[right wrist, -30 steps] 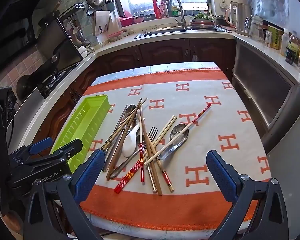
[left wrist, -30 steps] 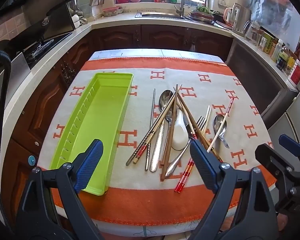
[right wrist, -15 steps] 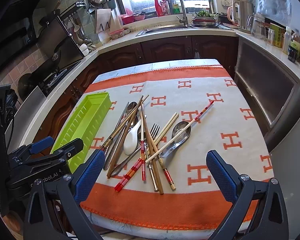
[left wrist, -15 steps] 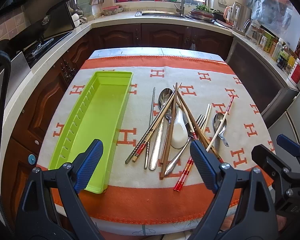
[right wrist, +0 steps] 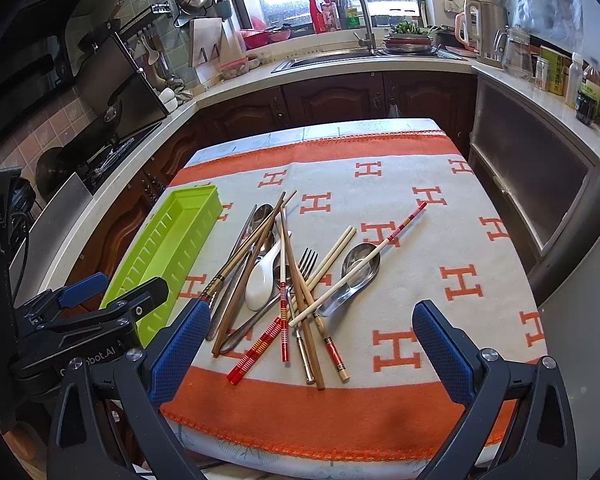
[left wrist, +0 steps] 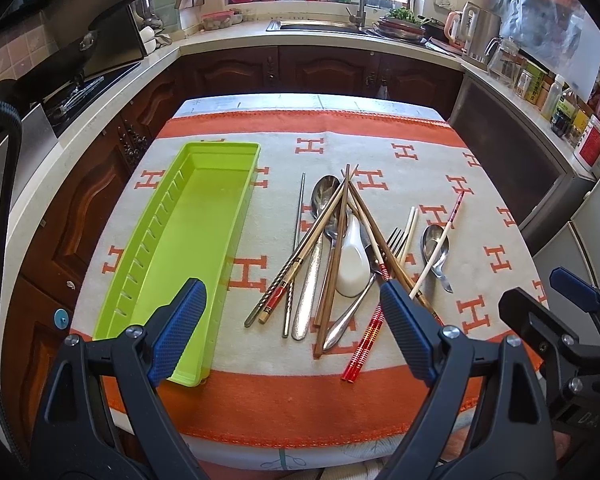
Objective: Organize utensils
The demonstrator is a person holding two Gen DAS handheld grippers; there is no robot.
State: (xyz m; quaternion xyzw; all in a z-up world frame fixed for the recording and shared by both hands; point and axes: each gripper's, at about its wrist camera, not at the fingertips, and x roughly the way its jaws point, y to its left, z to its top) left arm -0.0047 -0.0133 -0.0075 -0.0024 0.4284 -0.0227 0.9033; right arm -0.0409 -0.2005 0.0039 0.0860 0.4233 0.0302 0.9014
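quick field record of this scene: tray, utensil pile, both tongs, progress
tray: green tray, nothing in it, left of the pile
pile: chopsticks, metal spoons, white spoon and fork crossed on the cloth
apart: short steel spoon under a red-tipped chopstick
left tongs: open, holding nothing
right tongs: open, holding nothing
progress: nothing sorted yet

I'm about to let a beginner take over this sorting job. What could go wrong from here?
1. The utensils lie in a crossed pile; pulling one chopstick may drag or flick its neighbours.
2. The red-striped chopsticks and others end close to the table's near edge, so a nudge could send them off.
3. The green tray looks light; a bump from the open left gripper could slide it on the cloth.
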